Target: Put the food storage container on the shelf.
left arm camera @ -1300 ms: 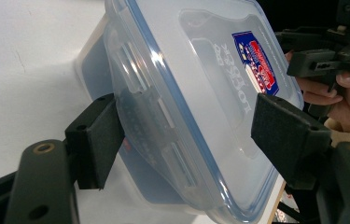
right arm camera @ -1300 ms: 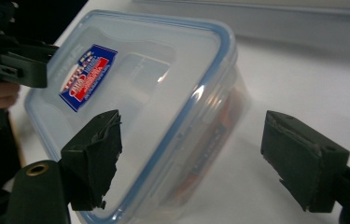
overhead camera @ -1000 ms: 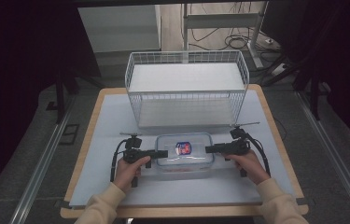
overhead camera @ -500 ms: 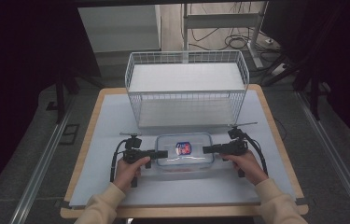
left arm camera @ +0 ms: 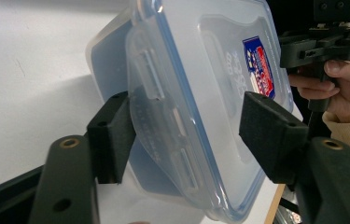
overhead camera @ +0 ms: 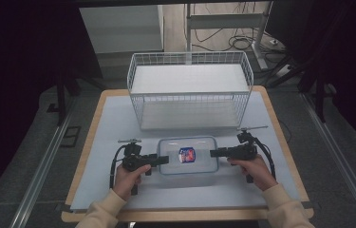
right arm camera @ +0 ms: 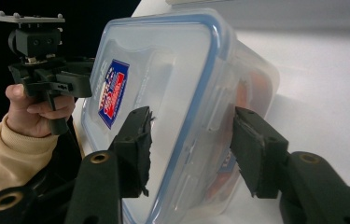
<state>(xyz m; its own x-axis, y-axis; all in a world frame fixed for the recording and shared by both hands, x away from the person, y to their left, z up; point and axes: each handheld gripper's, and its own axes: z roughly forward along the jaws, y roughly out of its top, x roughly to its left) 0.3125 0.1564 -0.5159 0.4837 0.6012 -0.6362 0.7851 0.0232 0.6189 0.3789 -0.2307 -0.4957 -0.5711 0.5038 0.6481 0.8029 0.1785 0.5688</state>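
Both hand-held grippers' jaws closed further around container [overhead camera: 188,155] (contents blurred).

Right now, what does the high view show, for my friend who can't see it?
A person's two hands each hold a black tool at one end of a clear plastic box with a blue-rimmed lid, the left tool and right tool with jaws that have just been closing around its short sides. The box sits on a pale table, in front of a white wire basket.

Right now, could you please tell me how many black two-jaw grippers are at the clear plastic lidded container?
2: the left gripper at the container's left end, the right gripper at its right end, each with jaws astride the lid edge.
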